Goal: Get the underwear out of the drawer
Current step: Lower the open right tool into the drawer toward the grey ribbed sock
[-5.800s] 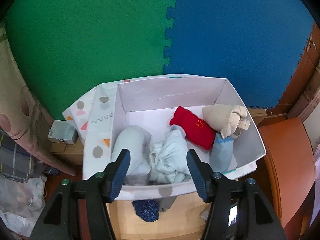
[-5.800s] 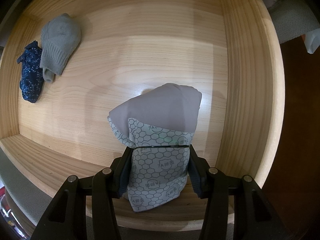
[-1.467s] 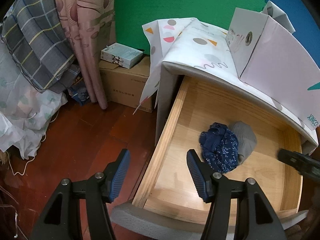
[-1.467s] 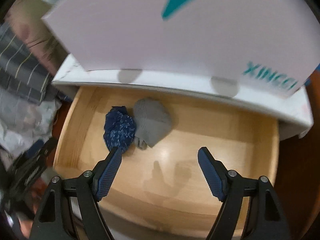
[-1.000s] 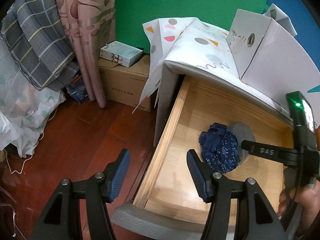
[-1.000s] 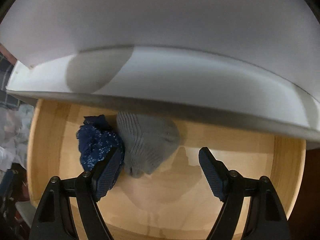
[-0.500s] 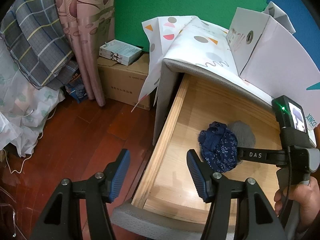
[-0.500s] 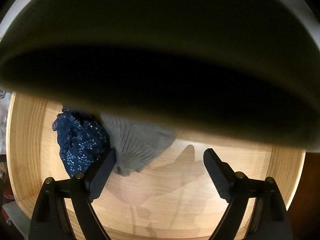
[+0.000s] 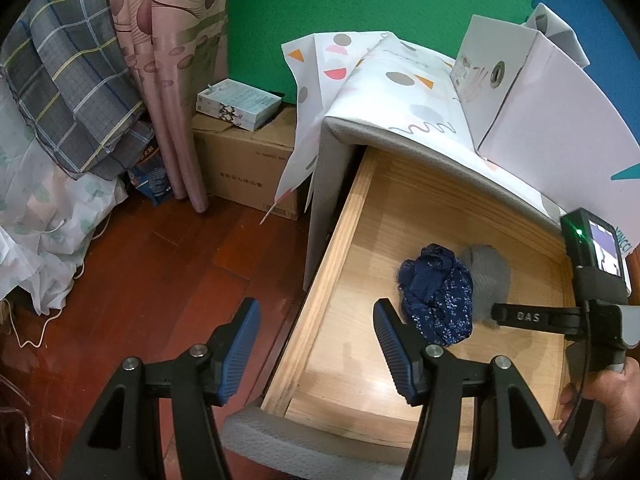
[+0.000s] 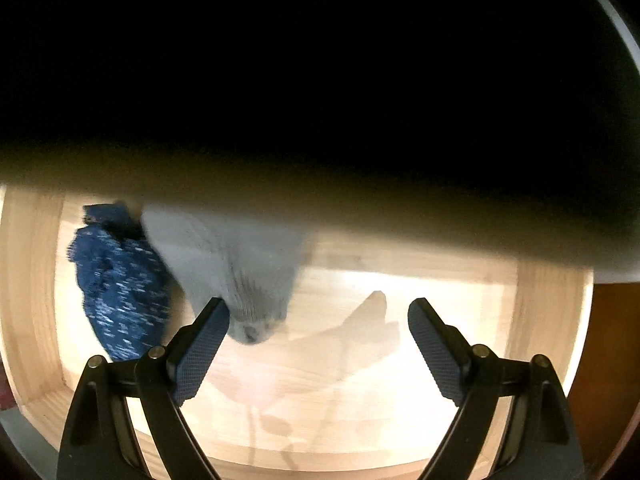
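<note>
The wooden drawer (image 9: 344,240) stands open. In it lie a dark blue speckled underwear bundle (image 9: 438,294) and a grey ribbed one (image 9: 486,270) side by side. In the right wrist view the blue bundle (image 10: 120,284) is at the left and the grey one (image 10: 232,264) just ahead of the left finger. My right gripper (image 10: 318,316) is open and empty, low inside the drawer, its left fingertip beside the grey bundle; it also shows in the left wrist view (image 9: 496,314). My left gripper (image 9: 316,312) is open and empty, above the drawer's front left corner.
A white cardboard box (image 9: 536,108) stands on the patterned cloth over the cabinet top (image 9: 400,92), which overhangs the drawer's back. A brown carton (image 9: 244,164), pink curtain (image 9: 172,80) and plaid bedding (image 9: 72,72) stand to the left on the red wooden floor (image 9: 152,280).
My right gripper has gone down and deeper into the drawer, under the cabinet top, toward the grey bundle. My left gripper has stayed nearly still.
</note>
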A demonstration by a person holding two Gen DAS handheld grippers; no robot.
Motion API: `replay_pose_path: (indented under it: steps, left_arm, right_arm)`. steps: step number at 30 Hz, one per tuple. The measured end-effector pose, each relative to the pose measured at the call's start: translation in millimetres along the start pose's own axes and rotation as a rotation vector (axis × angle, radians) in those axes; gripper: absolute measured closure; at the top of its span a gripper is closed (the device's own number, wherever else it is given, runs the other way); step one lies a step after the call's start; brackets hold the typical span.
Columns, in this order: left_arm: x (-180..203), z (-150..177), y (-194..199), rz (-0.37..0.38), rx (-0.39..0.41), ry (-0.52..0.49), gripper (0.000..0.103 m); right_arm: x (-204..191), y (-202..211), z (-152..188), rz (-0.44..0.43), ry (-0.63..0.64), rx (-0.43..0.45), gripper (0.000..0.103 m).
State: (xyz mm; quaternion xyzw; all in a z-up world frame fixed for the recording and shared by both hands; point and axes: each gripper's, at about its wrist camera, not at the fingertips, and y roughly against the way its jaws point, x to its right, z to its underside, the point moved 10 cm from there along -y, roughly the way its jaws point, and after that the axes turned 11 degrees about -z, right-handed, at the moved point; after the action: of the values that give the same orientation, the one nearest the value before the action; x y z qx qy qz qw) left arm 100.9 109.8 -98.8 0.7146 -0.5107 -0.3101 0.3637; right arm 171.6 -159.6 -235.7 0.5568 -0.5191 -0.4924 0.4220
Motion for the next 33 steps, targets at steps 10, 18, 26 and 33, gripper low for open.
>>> replay_pose_path:
  steps: [10,18,26,33]
  left_arm:
    - [2,0,0,-0.003,0.0,-0.002,0.043]
    - [3,1,0,-0.002,-0.004,0.001,0.043]
    - [3,0,0,0.014,-0.007,0.014,0.043]
    - [2,-1,0,0.019,-0.012,0.019,0.043]
  right_arm:
    - [20,4,29,0.011,0.02,-0.046,0.014]
    - [-9,25,13,-0.15,-0.091,0.123,0.013]
    - [0,10,33,-0.297,-0.421,0.157,0.012]
    - [28,2,32,-0.219,-0.461,0.122,0.005]
